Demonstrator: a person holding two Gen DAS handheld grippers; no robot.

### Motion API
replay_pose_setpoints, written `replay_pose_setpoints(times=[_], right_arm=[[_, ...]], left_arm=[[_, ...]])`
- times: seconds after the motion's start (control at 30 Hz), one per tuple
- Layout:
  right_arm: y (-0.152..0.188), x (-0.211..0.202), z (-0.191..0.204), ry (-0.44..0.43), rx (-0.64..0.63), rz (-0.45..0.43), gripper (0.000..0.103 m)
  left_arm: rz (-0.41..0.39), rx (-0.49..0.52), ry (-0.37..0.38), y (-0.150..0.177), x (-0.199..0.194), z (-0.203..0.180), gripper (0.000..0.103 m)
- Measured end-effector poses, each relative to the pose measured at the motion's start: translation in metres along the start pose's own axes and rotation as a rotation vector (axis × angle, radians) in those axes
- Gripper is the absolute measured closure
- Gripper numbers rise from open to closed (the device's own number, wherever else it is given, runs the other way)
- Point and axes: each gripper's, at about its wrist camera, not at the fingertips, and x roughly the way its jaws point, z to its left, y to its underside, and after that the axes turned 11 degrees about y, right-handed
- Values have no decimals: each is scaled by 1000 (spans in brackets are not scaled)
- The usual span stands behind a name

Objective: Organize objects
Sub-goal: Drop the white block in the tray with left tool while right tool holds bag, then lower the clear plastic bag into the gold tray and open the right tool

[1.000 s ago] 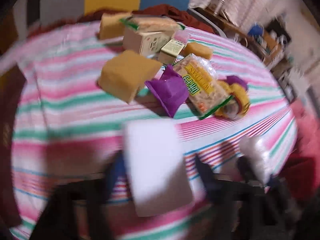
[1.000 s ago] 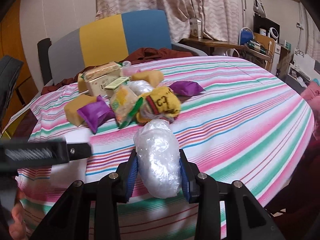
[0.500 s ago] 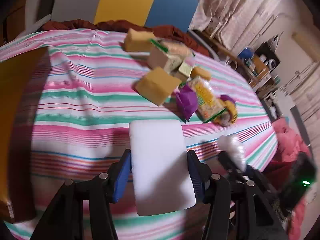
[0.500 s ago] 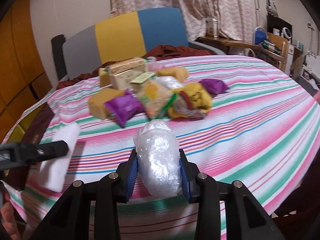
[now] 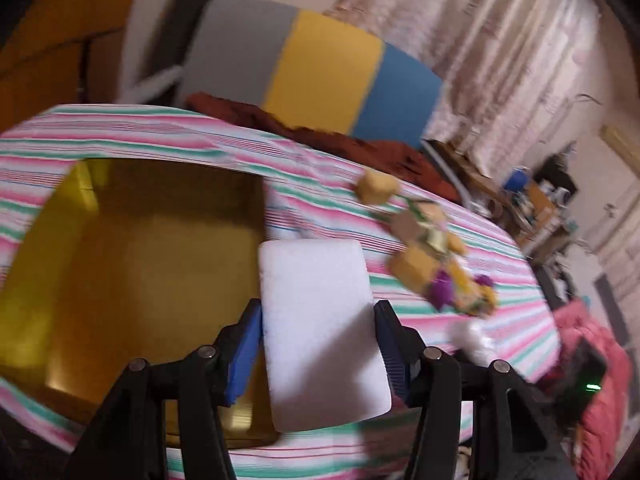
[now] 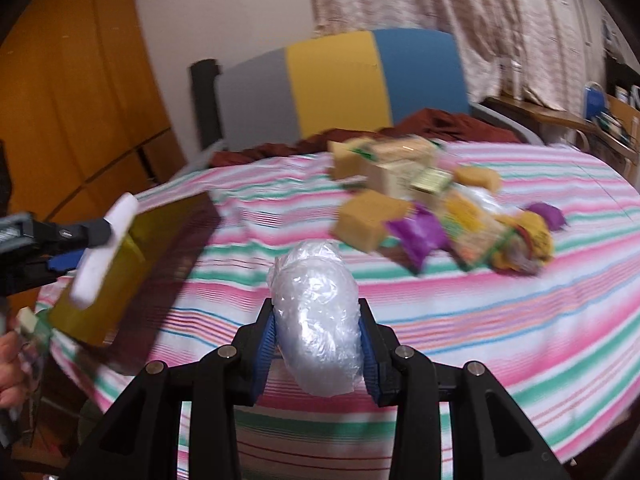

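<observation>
My left gripper point(image 5: 318, 344) is shut on a white foam block point(image 5: 320, 320) and holds it above the right edge of an open yellow box point(image 5: 132, 264) on the striped table. In the right wrist view the block point(image 6: 104, 248) hangs over the box point(image 6: 120, 276) at the left. My right gripper point(image 6: 318, 344) is shut on a clear plastic bag bundle point(image 6: 316, 316) above the table's front part. A pile of sponges, packets and cartons point(image 6: 432, 216) lies at the table's far right.
The table carries a pink, green and white striped cloth point(image 6: 500, 320). A grey, yellow and blue chair back point(image 6: 340, 84) with a dark red cloth stands behind it. A wooden cabinet point(image 6: 72, 112) is at the left. A red garment point(image 5: 600, 376) lies at the right.
My left gripper has swung left with the white block, from over the bare cloth to over the yellow box. My right gripper has turned left, still holding the bag.
</observation>
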Motion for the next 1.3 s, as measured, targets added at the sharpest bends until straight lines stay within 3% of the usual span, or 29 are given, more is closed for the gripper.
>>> replay_pose_setpoints(times=[0.4,0.63,0.73,0.8,0.87,1.03,1.17,1.23,1.3], right_arm=[[-17,-4,100,-225,-120,-23,66],[-21,-1,147,-285,-209,-8,66],[-20,5,167,-301,-239,16,66],[-19,11,178,-315,-256,35,66],[-16,17,190,-322,-275,57,65],[-9,31,213,-349,-297,102,65],[-2,44,227,-381,-295,158,65],[2,50,233,-400,-289,193,59],[4,51,235,-411,-275,197,46]], left_arm=[[70,-134,-314,3,-23,139,46],[121,-186,-445,10,-19,179,44],[97,-203,-493,10,-28,182,27],[55,-234,-450,6,-37,182,11],[12,-251,-441,3,-46,179,2],[-120,-279,-408,0,-74,171,1],[-221,-357,-382,-5,-92,174,0],[-267,-384,-379,-2,-101,175,0],[-288,-392,-377,-2,-105,175,0]])
